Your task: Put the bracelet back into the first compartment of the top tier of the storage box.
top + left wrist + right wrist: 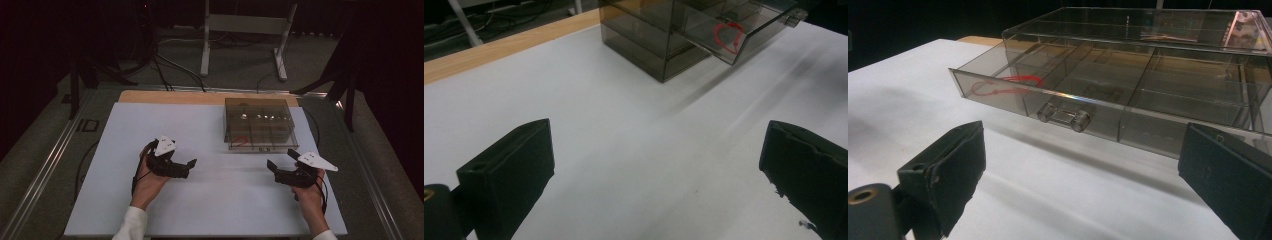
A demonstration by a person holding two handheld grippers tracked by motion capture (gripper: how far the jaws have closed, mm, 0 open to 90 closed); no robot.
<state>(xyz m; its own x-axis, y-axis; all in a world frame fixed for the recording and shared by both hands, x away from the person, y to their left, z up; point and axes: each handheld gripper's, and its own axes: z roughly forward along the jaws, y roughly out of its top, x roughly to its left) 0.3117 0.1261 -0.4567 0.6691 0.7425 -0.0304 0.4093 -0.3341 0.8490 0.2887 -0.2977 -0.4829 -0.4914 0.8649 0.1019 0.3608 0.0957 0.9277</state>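
Both grippers, left (pixel 186 166) and right (pixel 277 167), rest wide open on the bench (pixel 210 200), holding nothing.
Between and beyond them stands a clear box (pixel 258 123), its drawer (pixel 1058 107) pulled partly out, a red loop (pixel 1013 84) inside.

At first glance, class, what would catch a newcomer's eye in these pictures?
A smoky clear drawer box stands at the far right of the white table, its lower drawer pulled partly out. A red loop lies in that drawer's end compartment. Nearer the person, the left tool and right tool hover open, holding nothing.
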